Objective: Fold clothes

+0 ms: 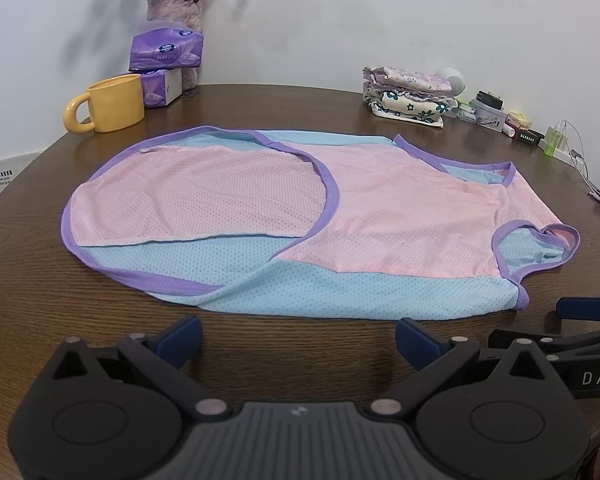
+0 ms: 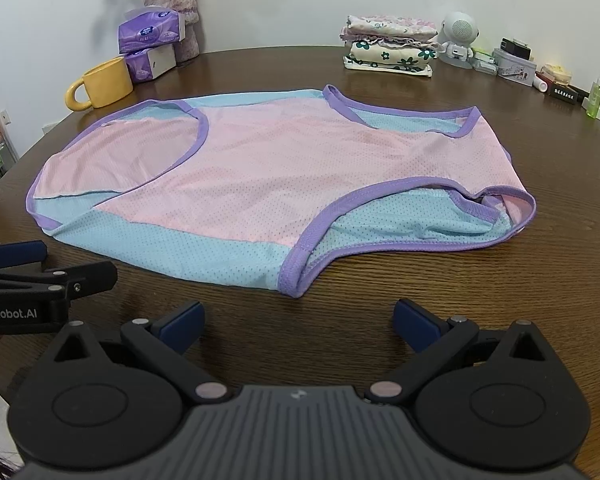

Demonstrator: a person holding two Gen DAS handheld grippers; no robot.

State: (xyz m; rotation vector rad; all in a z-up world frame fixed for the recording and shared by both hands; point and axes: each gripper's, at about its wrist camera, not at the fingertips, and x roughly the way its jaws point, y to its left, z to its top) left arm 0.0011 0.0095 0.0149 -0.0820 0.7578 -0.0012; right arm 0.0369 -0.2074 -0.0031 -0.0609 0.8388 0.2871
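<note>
**Both grippers hovering wide open, mesh vest spread out on the table**

So here's where we're at. We've got the pink and blue mesh vest (image 1: 380,216) lying flat across the middle of the round dark wood table (image 1: 40,288), neck and armholes off to our right, hem end to our left. The hem side has a flap turned over on itself, so we see a rounded pink panel with purple trim (image 1: 204,200) sitting on top of the blue layer. From the right wrist view the nearest armhole (image 2: 380,232) gapes a bit, showing the blue inside.

Our left gripper (image 1: 298,342) sits just short of the vest's near edge, fingers spread wide, nothing between them. Our right gripper (image 2: 298,322) is the same story: jaws apart, holding nothing, parked over bare wood just in front of the armhole corner. Neither one touches the fabric. The two sit side by side, each peeking into the other's camera.

Along the back by the wall we've got a yellow mug (image 1: 108,104), two purple tissue packs (image 1: 166,50) stacked in front of a vase of flowers (image 1: 176,4), and a stack of folded floral clothes (image 2: 390,48) next to a little white robot figure (image 2: 458,38). Some small boxes and bottles trail off to the far right, too small for us to make out
</note>
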